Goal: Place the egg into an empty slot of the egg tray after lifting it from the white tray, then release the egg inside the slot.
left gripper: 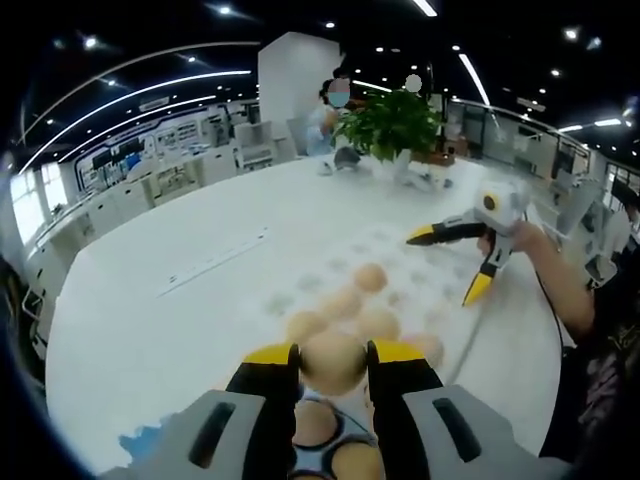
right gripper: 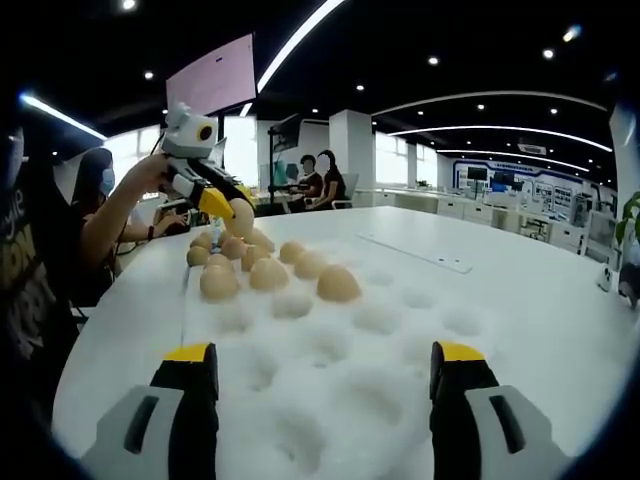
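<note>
Left gripper, low centre of the left gripper view: yellow-tipped jaws pinching a smooth tan egg between them, raised above more eggs in round cups at the bottom edge. Beyond it, upper centre, the egg tray, pale and dimpled, with a few eggs seated and many cups bare.

Right gripper, bottom of the right gripper view: jaws spread wide, nothing between them, poised over the near end of the white tray of soft rounded hollows. Loose cluster of eggs left of centre, in the far rows. Left gripper again at upper left, held in a person's hand, egg nipped at its tips just above the cluster.

In the left gripper view, right gripper at right of frame, jaws parted.

Broad white round table, glossy. Potted green plant at its far edge. Open-plan office behind: dark ceiling, curved light strips, seated people, desks, white pillar.
</note>
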A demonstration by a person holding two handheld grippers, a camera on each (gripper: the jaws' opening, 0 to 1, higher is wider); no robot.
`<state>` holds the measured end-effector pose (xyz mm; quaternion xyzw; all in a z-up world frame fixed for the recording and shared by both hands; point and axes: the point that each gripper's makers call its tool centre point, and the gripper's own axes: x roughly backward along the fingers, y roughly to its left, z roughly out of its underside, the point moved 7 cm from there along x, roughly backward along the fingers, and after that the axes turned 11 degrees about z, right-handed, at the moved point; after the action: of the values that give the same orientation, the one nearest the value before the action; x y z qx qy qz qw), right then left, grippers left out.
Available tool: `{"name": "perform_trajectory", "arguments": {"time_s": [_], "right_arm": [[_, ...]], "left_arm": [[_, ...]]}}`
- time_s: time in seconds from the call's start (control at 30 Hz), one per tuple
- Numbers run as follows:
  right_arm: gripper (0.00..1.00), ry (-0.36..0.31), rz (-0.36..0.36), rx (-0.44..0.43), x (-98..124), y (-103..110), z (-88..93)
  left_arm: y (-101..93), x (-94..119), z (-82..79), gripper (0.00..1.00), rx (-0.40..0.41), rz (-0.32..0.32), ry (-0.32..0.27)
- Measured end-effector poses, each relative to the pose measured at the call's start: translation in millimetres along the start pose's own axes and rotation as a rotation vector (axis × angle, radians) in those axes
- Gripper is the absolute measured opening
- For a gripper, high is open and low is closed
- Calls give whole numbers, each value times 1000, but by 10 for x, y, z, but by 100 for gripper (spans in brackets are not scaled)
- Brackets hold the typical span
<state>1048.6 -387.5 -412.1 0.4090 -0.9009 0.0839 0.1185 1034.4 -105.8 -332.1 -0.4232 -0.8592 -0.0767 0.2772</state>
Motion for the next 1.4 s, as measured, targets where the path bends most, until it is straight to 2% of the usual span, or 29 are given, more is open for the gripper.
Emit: {"name": "perform_trajectory", "arguments": {"time_s": [0.6,1.13,1.4], "right_arm": [[92,-8,0,-4,-10,9,-6],[92,-14,0,-7,-31,11,-13],[92,-16,0,-8,-41,12,-13]], "left_arm": [[130,175,168,27,42,-45,3],[279,444,339,27,92,-110,-8],[272,485,340,27,102,-113,-19]]}}
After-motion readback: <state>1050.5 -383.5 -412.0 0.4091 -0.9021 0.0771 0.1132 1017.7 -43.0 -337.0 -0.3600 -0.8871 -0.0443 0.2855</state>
